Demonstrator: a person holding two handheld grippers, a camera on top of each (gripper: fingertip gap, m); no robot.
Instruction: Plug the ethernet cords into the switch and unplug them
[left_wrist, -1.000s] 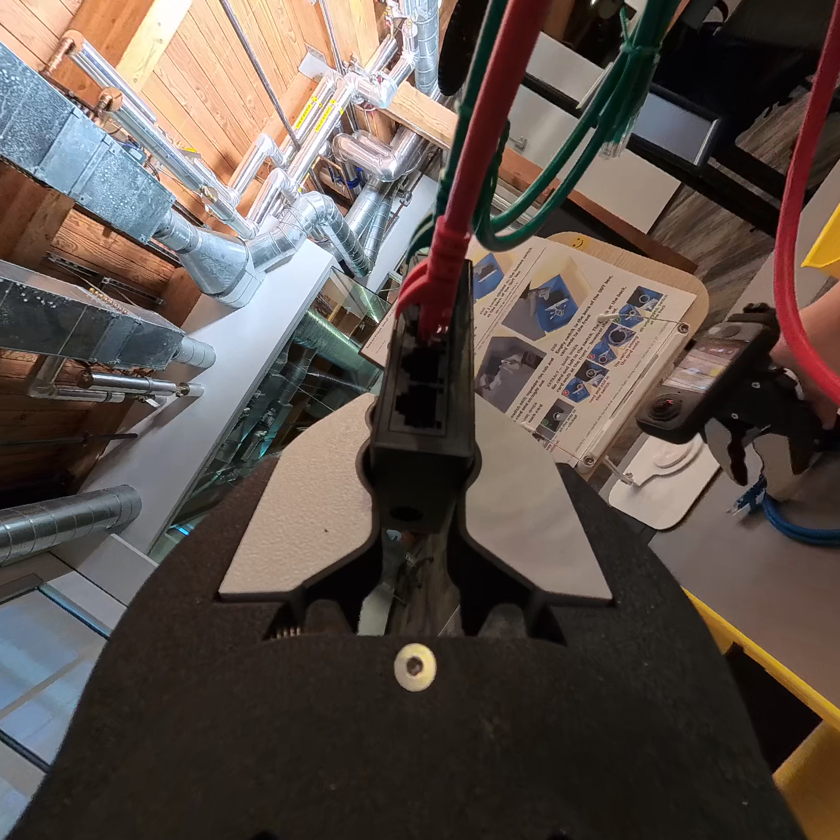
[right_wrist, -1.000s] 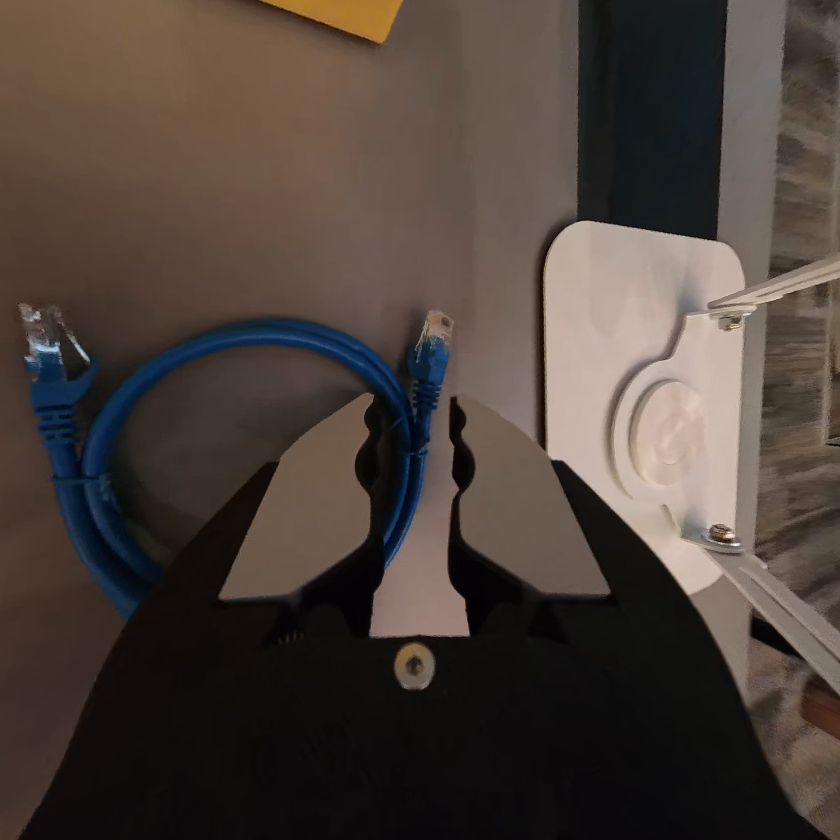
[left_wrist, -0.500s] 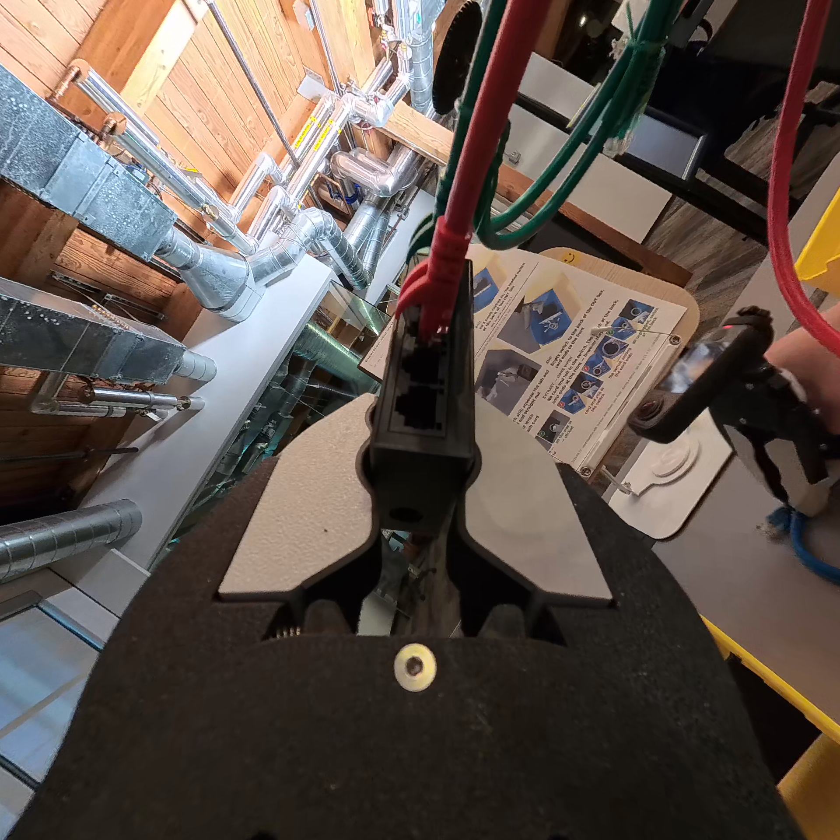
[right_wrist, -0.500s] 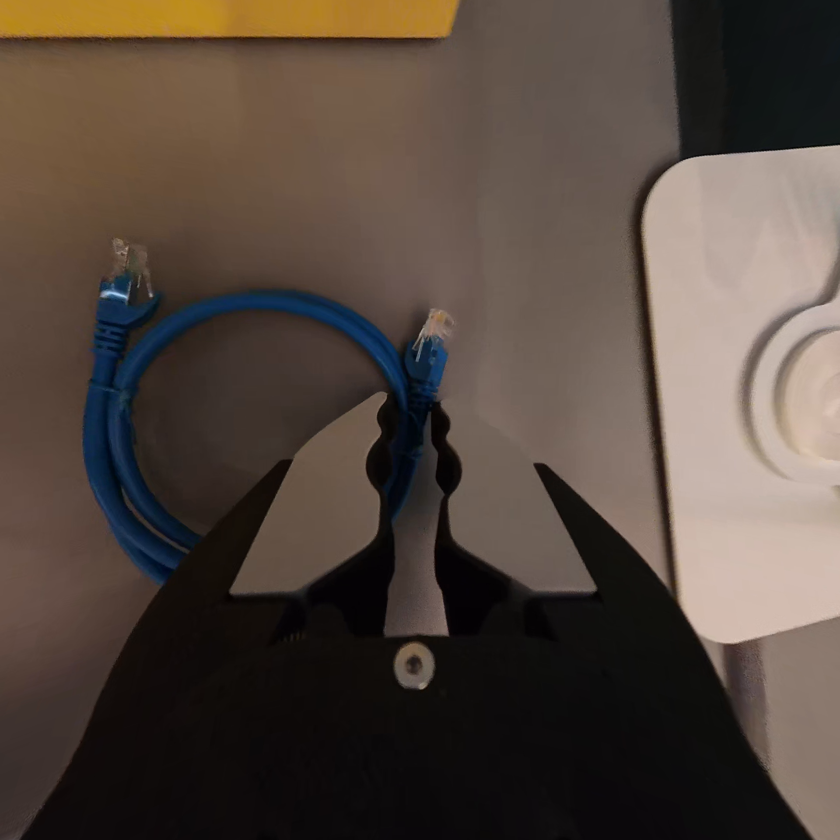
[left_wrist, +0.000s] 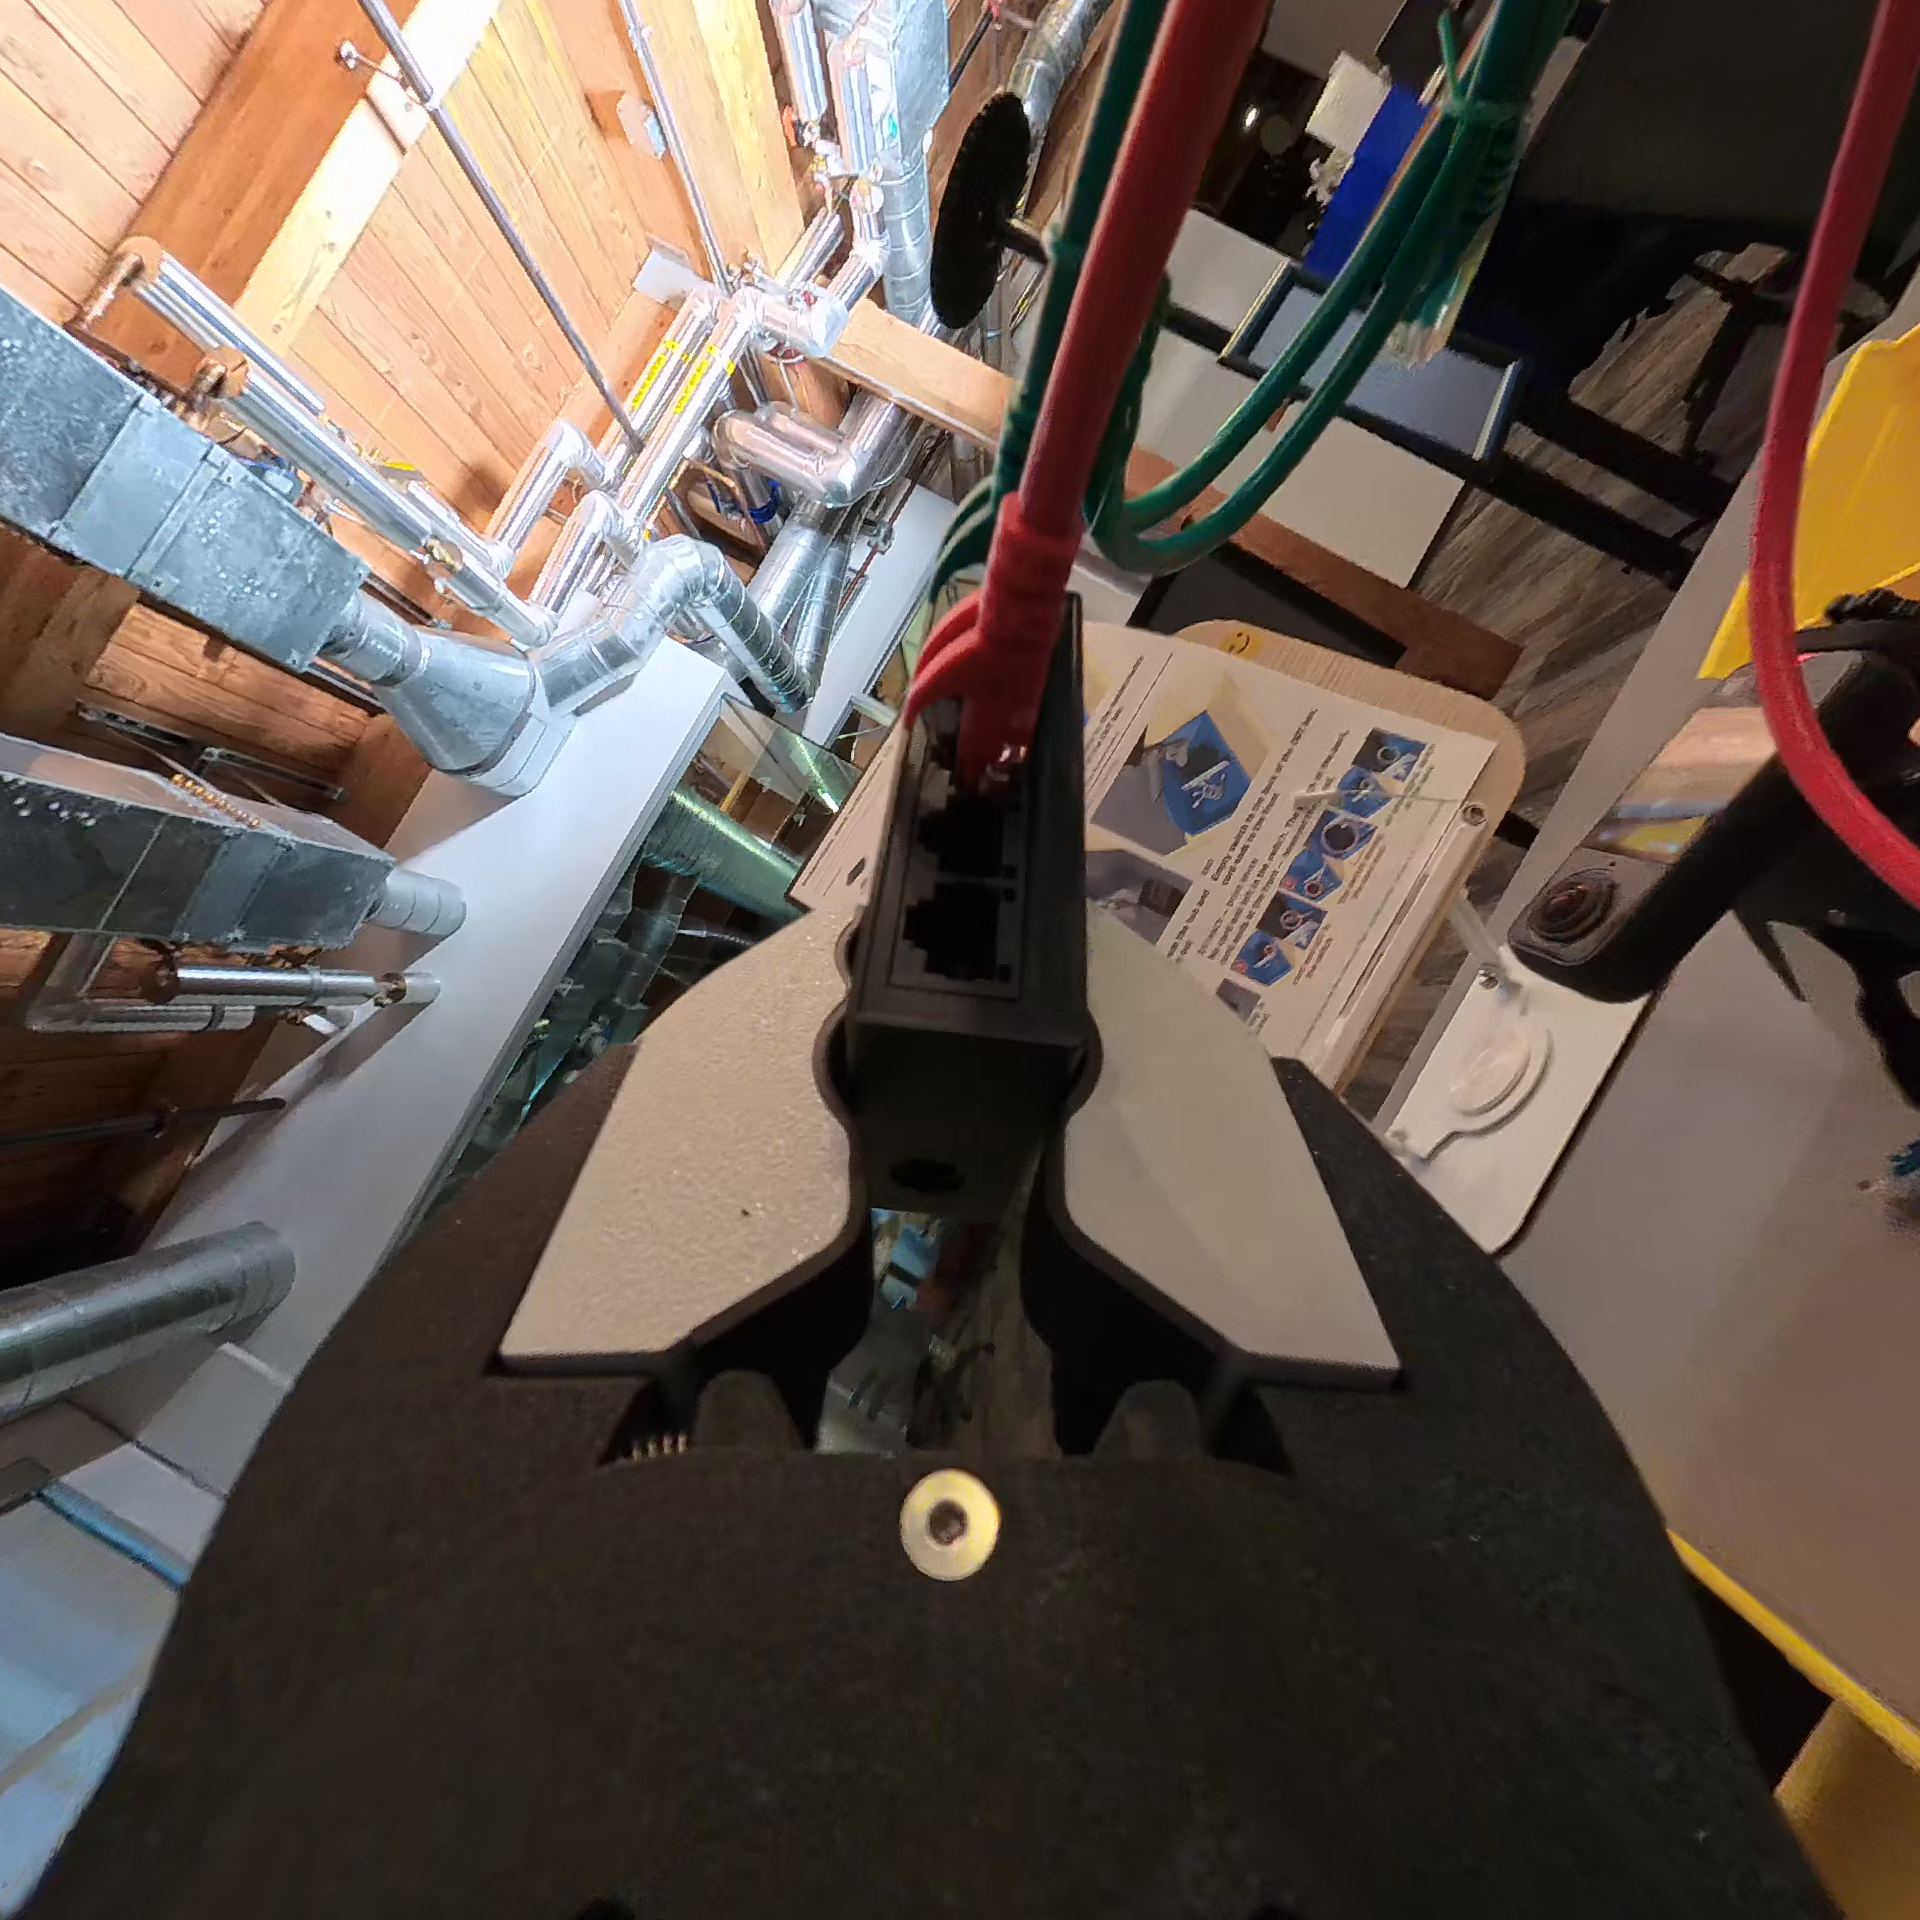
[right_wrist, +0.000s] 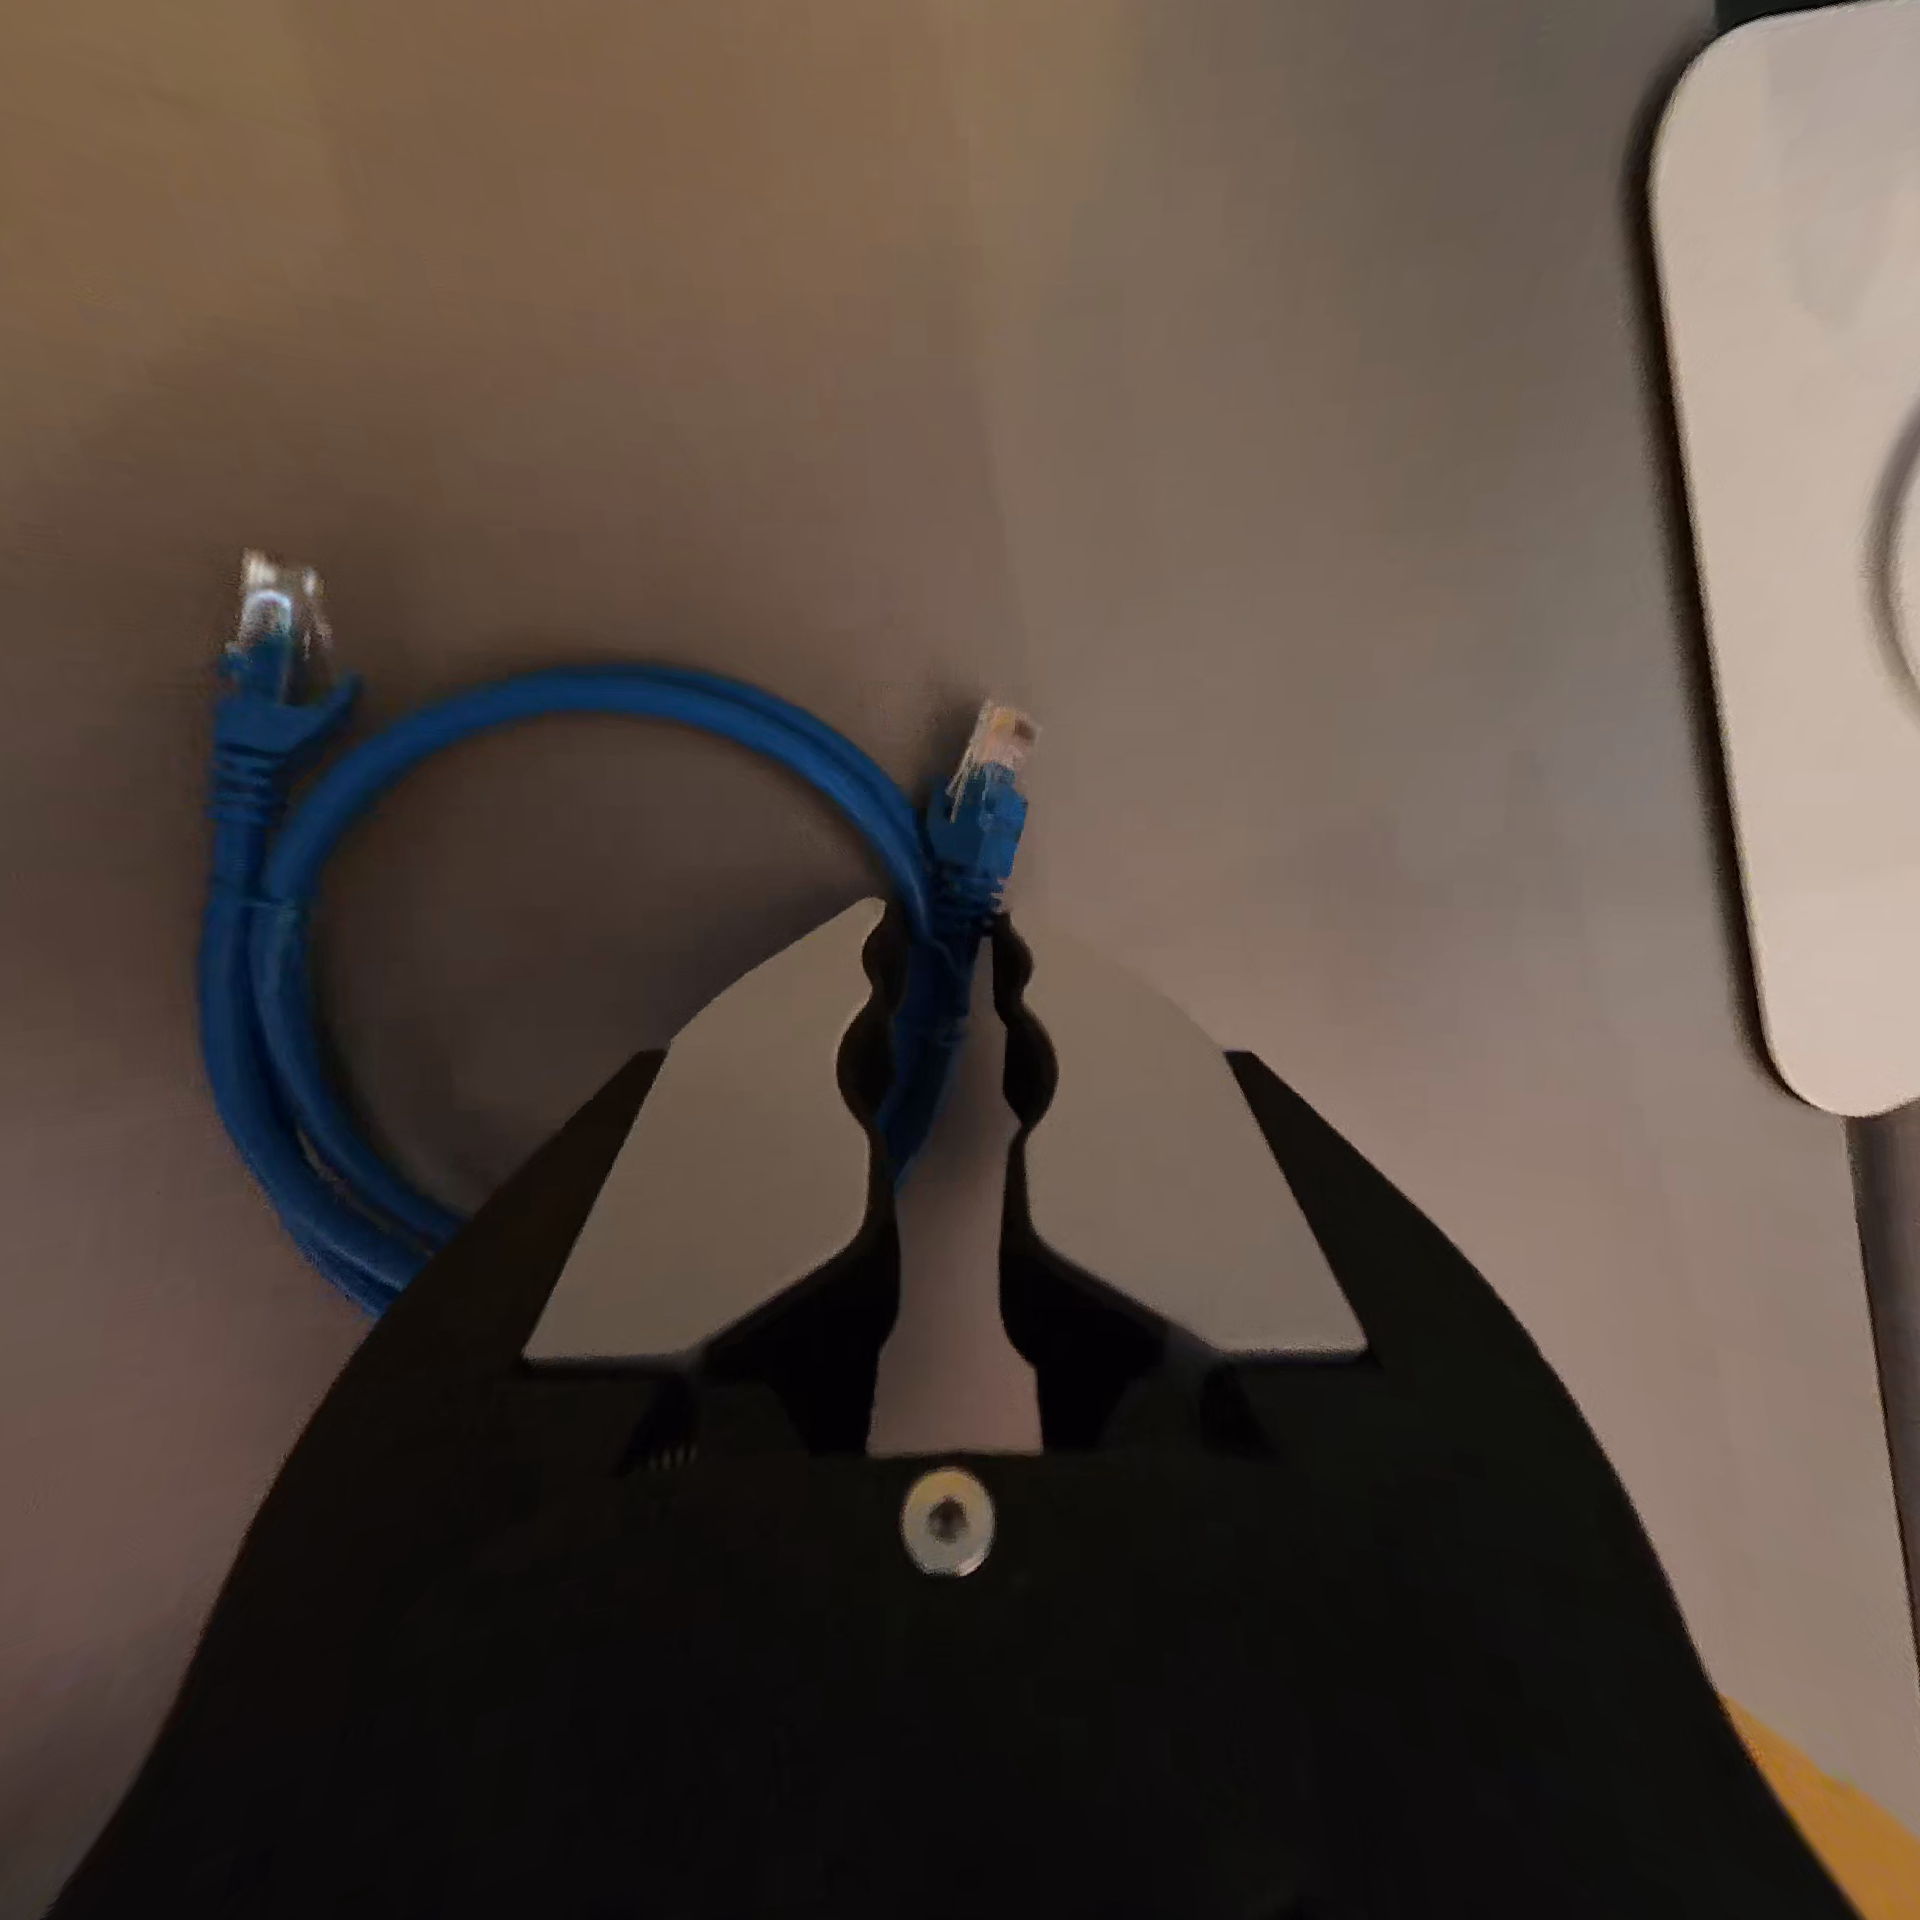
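Observation:
My left gripper (left_wrist: 961, 935) is shut on a black switch (left_wrist: 966, 1029) and holds it up in the air. A red cord (left_wrist: 1101, 343) is plugged into its far port, and the two near ports are empty. Green cords (left_wrist: 1299, 447) hang behind it. My right gripper (right_wrist: 935, 920) is down at the grey table (right_wrist: 1247, 416), its jaws narrowed on the coiled blue cord (right_wrist: 582, 696) just behind one clear plug (right_wrist: 992, 769). The cord's other plug (right_wrist: 272, 623) lies at the coil's left.
A white base plate (right_wrist: 1787, 520) sits on the table right of the blue cord. An instruction sheet on a wooden board (left_wrist: 1299, 831) stands beyond the switch. A yellow bin edge (left_wrist: 1829, 499) is at the right. The right gripper's camera mount (left_wrist: 1683, 894) shows at the right.
My right gripper's jaws have narrowed from open onto the blue cord behind its plug, and it has shifted left of the white plate. My left gripper still holds the switch, little moved.

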